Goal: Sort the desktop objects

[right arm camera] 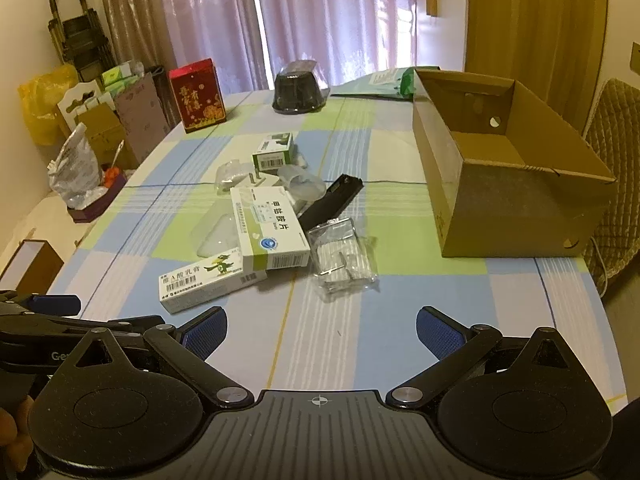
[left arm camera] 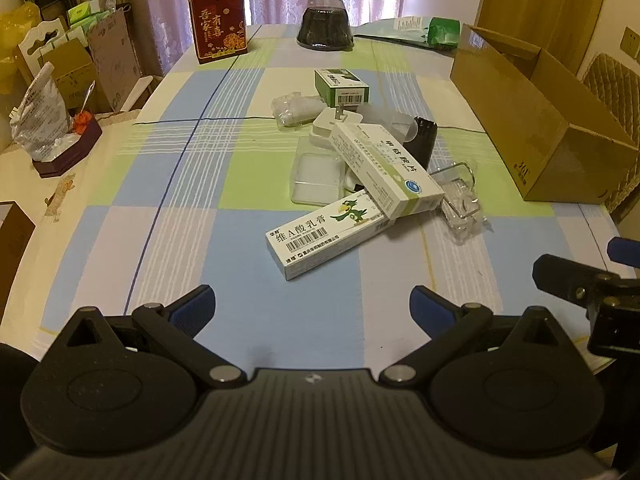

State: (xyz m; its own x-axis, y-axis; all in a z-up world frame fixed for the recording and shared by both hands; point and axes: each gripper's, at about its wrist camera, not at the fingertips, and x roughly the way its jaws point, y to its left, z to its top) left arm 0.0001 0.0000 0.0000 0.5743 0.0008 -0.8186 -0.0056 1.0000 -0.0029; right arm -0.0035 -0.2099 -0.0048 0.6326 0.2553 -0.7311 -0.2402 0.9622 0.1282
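Desktop objects, a loose pile at the middle of the checked tablecloth, nothing yet sorted.

Left wrist view: the parrot-printed ointment carton is being shown nearest, partly overlapped by the larger white tablet box. Behind these, a clear plastic tray, a white plug adapter, a black oblong item, a crumpled clear blister pack and a green-and-white carton are being recorded. The left gripper is being held low over bare cloth, jaws spread wide, nothing between them. The open cardboard box is being seen at the right edge from outside only.

Right wrist view: the same pile is being shown from further right, the blister pack closest. The right gripper is being held apart from it, jaws likewise spread and empty. The cardboard box's interior is being shown here as empty, which the other view does not reveal.

Step in hand: judged as the approach before a first pick. Next move: one gripper is to be advanced and closed across a carton's narrow sides, then carried to the box, presumably.
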